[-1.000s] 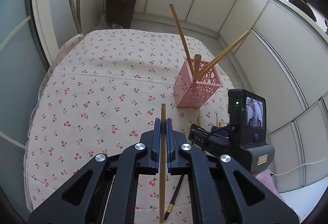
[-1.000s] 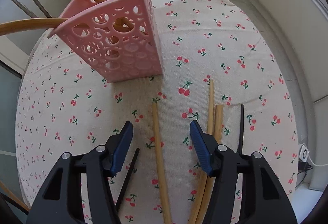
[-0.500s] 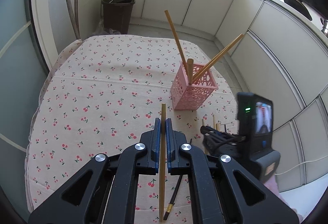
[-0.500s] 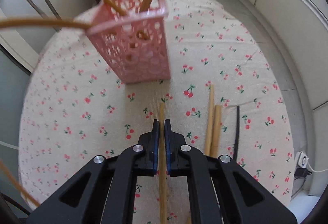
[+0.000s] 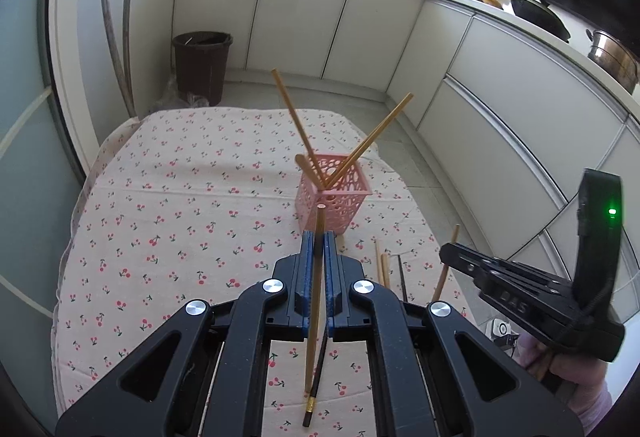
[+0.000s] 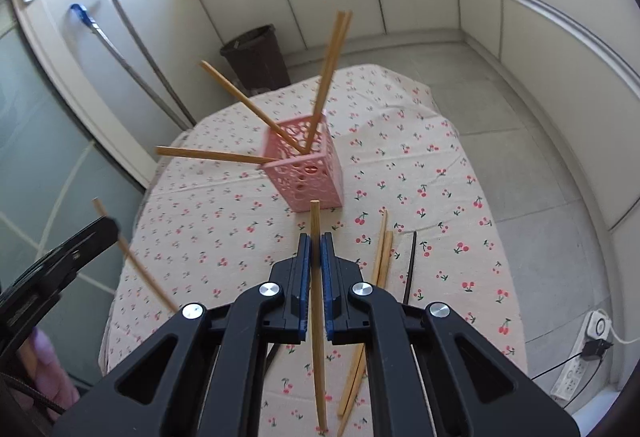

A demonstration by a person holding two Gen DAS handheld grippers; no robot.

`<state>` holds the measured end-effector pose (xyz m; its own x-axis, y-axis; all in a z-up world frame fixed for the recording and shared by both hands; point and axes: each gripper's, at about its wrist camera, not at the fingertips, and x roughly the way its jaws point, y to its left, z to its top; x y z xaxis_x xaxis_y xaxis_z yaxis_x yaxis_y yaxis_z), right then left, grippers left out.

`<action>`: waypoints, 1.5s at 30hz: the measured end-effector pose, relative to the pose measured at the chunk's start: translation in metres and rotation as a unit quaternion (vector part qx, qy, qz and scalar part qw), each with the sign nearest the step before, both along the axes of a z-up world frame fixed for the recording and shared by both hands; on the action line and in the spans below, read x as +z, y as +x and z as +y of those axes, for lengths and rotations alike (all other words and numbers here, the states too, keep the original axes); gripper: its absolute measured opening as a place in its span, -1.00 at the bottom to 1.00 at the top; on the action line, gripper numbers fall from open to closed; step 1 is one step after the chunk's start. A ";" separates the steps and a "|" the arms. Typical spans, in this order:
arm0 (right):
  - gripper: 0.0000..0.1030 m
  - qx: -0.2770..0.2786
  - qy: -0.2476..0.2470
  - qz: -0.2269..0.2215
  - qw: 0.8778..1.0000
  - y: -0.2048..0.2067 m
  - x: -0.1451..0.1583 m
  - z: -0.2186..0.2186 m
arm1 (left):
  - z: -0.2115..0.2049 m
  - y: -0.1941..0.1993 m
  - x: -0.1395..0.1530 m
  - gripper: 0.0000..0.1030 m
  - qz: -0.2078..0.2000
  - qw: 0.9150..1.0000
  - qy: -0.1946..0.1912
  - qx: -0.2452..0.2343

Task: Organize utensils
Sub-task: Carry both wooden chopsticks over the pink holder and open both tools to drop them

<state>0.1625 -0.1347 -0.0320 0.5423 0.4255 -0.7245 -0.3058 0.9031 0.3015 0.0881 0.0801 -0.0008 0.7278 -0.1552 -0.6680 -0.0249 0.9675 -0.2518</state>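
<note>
Four chopsticks stand in the pink basket (image 6: 308, 173). Left tongs (image 5: 319, 273) clamp one chopstick (image 5: 316, 297); right tongs (image 6: 315, 273) clamp another (image 6: 317, 317), both held above the worktop (image 6: 440, 197). Left lying: wooden pair (image 6: 382, 257), two black sticks (image 6: 410, 265). Roughly half done.

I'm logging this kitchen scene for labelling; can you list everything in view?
Pink perforated plastic holder: one, on the cherry-print tablecloth.
Wooden chopsticks in holder: four, tan, leaning outward.
Loose wooden chopsticks: two, tan, on the cloth right of the holder.
Black chopsticks: two, one beside the loose pair, one near the front edge.
Brown bin: one, on the floor.
Left hand-held gripper: black, shut on a wooden chopstick.
Right hand-held gripper: black, shut on another wooden chopstick.
</note>
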 end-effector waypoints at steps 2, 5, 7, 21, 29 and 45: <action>-0.89 0.004 0.007 -0.006 1.000 -0.007 0.009 -0.006 | -0.002 -0.002 0.005 -0.91 -0.008 1.000 0.000 0.001; -0.89 0.005 0.018 -0.013 1.000 -0.013 0.018 -0.012 | -0.004 -0.005 0.011 -0.91 -0.016 1.000 -0.003 0.002; -0.89 0.001 0.023 -0.018 1.000 -0.014 0.025 -0.017 | -0.004 -0.004 0.014 -0.91 -0.019 1.000 -0.006 0.004; -0.89 -0.074 0.106 -0.093 0.987 0.022 0.113 -0.069 | -0.015 0.027 0.086 -0.91 -0.091 0.996 -0.014 0.002; -0.89 -0.113 0.153 -0.145 0.971 0.031 0.146 -0.094 | -0.019 0.044 0.129 -0.91 -0.152 0.988 -0.015 0.018; -0.89 -0.132 0.188 -0.103 0.968 0.079 0.127 -0.094 | -0.011 0.130 0.089 -0.83 -0.112 0.990 -0.010 0.088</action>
